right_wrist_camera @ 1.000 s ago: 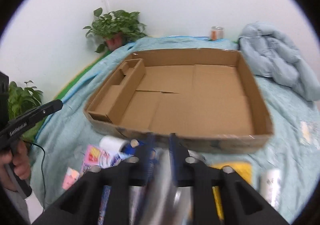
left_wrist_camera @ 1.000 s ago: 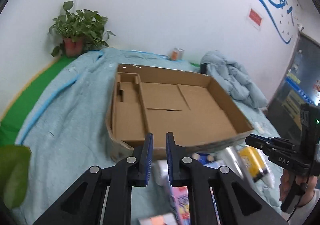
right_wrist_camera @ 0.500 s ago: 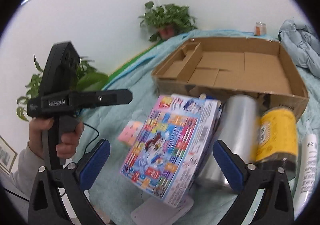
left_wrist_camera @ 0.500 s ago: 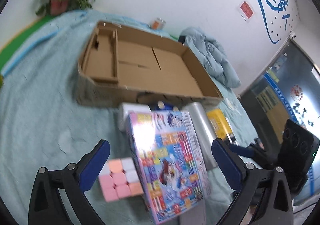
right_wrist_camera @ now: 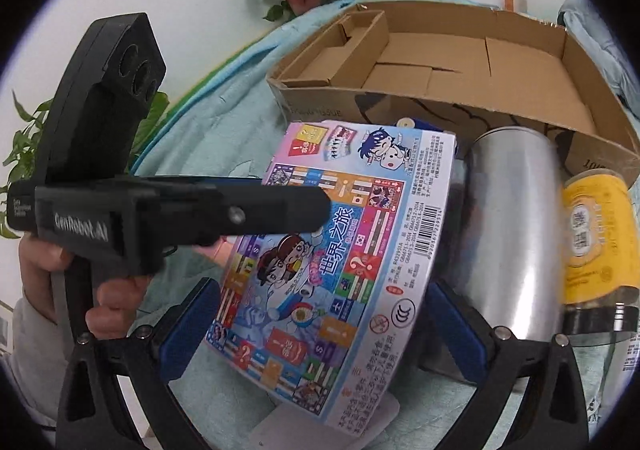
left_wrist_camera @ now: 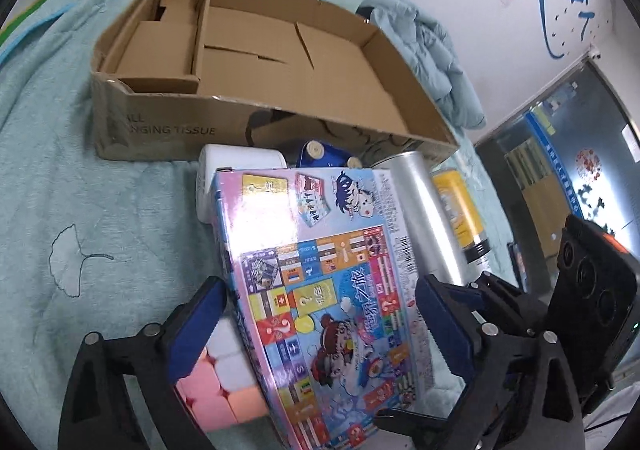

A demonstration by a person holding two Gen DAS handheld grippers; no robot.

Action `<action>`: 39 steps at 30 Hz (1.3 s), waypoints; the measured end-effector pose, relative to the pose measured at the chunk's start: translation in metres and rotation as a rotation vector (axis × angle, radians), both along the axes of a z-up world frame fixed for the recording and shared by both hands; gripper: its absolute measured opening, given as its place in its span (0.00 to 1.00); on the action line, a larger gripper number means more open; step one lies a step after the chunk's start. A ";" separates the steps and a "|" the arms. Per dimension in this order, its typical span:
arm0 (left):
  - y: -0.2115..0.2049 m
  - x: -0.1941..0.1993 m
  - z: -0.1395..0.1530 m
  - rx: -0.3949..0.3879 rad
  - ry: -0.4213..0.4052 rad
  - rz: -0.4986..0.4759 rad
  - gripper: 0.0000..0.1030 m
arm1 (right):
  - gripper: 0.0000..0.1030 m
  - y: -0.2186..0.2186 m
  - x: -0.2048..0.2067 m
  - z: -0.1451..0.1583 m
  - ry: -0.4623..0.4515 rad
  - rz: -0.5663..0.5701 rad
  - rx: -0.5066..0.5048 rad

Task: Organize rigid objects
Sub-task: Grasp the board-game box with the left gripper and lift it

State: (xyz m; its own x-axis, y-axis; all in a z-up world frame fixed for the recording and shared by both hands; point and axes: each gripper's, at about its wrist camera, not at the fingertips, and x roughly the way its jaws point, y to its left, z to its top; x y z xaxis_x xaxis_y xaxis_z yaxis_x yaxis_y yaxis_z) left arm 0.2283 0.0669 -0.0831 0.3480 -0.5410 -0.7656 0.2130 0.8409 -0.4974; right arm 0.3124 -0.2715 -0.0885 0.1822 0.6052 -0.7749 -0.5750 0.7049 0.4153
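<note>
A colourful board-game box [left_wrist_camera: 332, 290] [right_wrist_camera: 344, 250] lies tilted on a pile in front of the empty cardboard box [left_wrist_camera: 160, 125] [right_wrist_camera: 400, 105]. My left gripper [left_wrist_camera: 320, 326] straddles the game box; its jaws are closing, the blue pads [left_wrist_camera: 196, 326] stand at the box's long edges, and no firm press shows. My right gripper [right_wrist_camera: 320, 318] is wide open around the same box from its near end. A hand holds the left gripper's body [right_wrist_camera: 120, 209] over the box's left edge. A pastel cube [left_wrist_camera: 216, 382] lies partly under the box.
A silver cylinder [left_wrist_camera: 424, 209] [right_wrist_camera: 516, 230] and a yellow-labelled jar [left_wrist_camera: 460, 213] [right_wrist_camera: 596, 238] lie right of the game box. A white container [left_wrist_camera: 240, 165] and a blue item [left_wrist_camera: 324, 153] sit against the carton. Teal cloth [left_wrist_camera: 80, 189] covers the surface; a jacket [left_wrist_camera: 432, 45] lies behind.
Both grippers went from shut to wide open and dropped toward the pile, tilting down. The game box now sits between the fingers of each; the left pads have drawn in slightly.
</note>
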 end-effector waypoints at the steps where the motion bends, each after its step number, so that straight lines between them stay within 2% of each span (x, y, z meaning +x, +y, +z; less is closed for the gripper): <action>1: -0.001 0.001 -0.002 0.006 0.001 -0.005 0.91 | 0.99 0.003 0.002 -0.002 -0.007 -0.010 -0.021; 8: -0.019 0.009 -0.012 0.104 0.006 -0.019 0.90 | 1.00 0.027 -0.007 -0.013 -0.085 -0.003 -0.178; 11: -0.025 0.015 -0.020 0.123 0.026 -0.016 0.90 | 1.00 0.030 -0.005 -0.013 -0.087 -0.018 -0.182; 15: -0.022 0.020 -0.027 0.057 0.065 0.015 0.87 | 1.00 0.028 -0.007 -0.011 -0.093 -0.021 -0.182; 19: -0.018 0.017 -0.023 0.052 0.049 0.047 0.79 | 1.00 0.024 -0.007 -0.009 -0.088 -0.036 -0.168; 22: -0.015 0.011 -0.010 0.062 0.010 0.064 0.73 | 0.98 0.019 -0.005 -0.006 -0.074 -0.071 -0.129; 25: -0.015 0.005 0.006 0.074 -0.031 0.071 0.72 | 0.96 0.013 -0.003 0.002 -0.074 -0.112 -0.089; 32: -0.019 -0.007 0.044 0.095 -0.140 0.097 0.72 | 0.93 0.008 0.004 0.025 -0.162 -0.167 -0.086; 39: -0.023 0.000 0.086 0.103 -0.257 0.120 0.72 | 0.91 0.008 0.016 0.050 -0.240 -0.199 -0.072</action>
State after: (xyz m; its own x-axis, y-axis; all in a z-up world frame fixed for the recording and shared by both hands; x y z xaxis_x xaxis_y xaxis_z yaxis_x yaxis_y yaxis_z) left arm 0.2282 0.0437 0.0027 0.5941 -0.4082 -0.6931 0.2169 0.9110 -0.3506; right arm 0.3283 -0.2635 -0.0387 0.4743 0.4846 -0.7350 -0.4980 0.8361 0.2299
